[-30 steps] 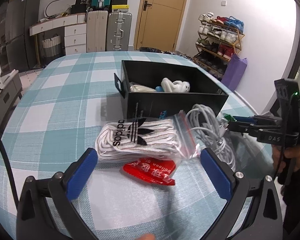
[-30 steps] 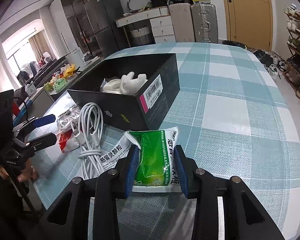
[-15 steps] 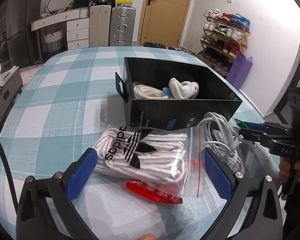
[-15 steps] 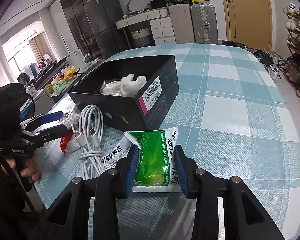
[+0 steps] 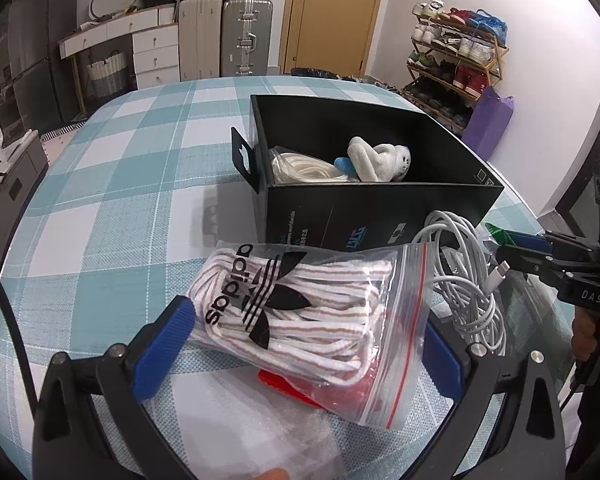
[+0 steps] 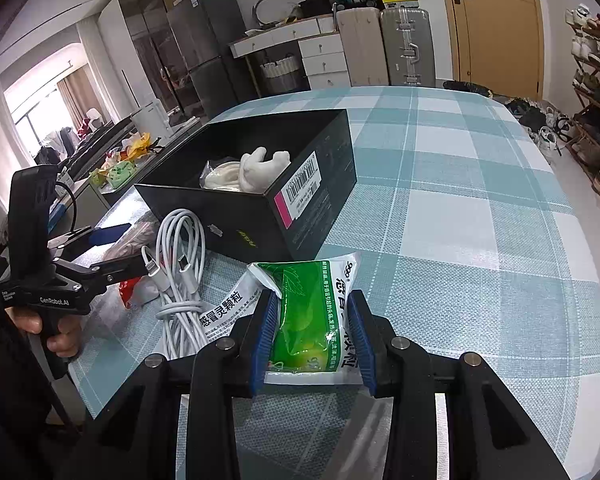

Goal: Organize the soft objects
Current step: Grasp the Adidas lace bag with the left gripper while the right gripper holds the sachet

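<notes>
Lay on the checked tablecloth (image 5: pixel 112 216), just in front of the black box (image 5: pixel 380 216): a clear zip bag of laces (image 5: pixel 312 312), white cord with faint brown stripes, printed in black with "adidas" and the trefoil, a red seal line along its right edge. Rested partly over a red packet (image 5: pixel 296 390). Bracketed by the left gripper (image 5: pixel 304 344), blue pads spread wide on either side; contact with the bag could not be judged. Beside it to the right, a coiled white cable (image 5: pixel 464 280).

Inside the box: a white plush toy (image 5: pixel 380 158) against another bundle of white cord (image 5: pixel 304 168).

Pinched between the pads of the right gripper (image 6: pixel 314 340): a green-and-white sachet (image 6: pixel 306 312), soft and crumpled, printed in Chinese, "999" partly readable at the top. Held just above or on the cloth near the box's labelled corner, barcode sticker (image 6: pixel 300 190) with a pink strip. "GenRobot.AI" readable on the left gripper's body, "DAS" on the right one's.
</notes>
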